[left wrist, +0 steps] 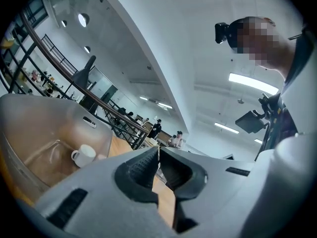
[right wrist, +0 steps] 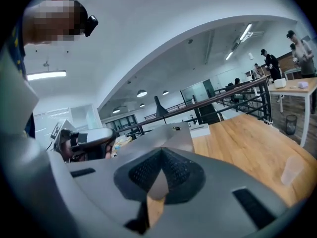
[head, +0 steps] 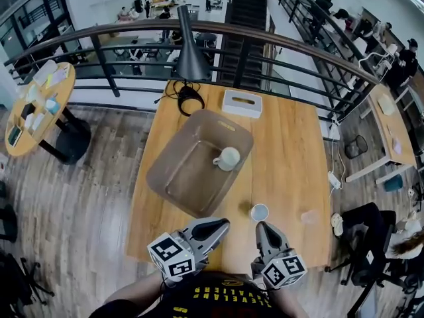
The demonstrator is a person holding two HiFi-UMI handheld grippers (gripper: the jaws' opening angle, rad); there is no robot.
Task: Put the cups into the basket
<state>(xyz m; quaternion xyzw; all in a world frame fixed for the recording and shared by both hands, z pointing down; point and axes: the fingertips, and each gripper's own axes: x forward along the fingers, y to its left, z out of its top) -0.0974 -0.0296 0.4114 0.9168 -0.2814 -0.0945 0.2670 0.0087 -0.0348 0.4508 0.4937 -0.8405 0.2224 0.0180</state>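
Nearest in: grey left gripper (head: pixel 224 226) with its marker cube, low over the near edge of the light wooden table (head: pixel 291 151), clamped tight with nothing caught inside. Right alongside, grey right gripper (head: pixel 261 226), likewise pinched closed on empty air, tips aimed up the table.

Just ahead of the right tips: small white round cup (head: pixel 260 212), upright, mouth open to the ceiling, standing on bare wood, outside the basket and untouched. Off to its right and apart from it, a clear plastic cup (right wrist: pixel 291 170), upright too, faint against the grain.

Moving up the table: big translucent brown plastic basket (head: pixel 165 164), rectangular with rounded corners, set at an angle across the middle. Inside, close to the right-hand wall, a white ceramic mug (head: pixel 227 158), handle pointing left, resting on the basket floor. So one cup in, two out on the wood.

Further back, near the far edge: white rectangular tissue box (head: pixel 242 103), slot on top. To its left, a black tangle of cable (head: pixel 185 98) at the foot of a black cone-shaped lamp (head: pixel 191 52).

Beyond the table: dark curved railing (head: pixel 298 45) sweeping across, then an open hall with people at desks. Far left, a round wooden side table (head: pixel 26 134) cluttered with small items.
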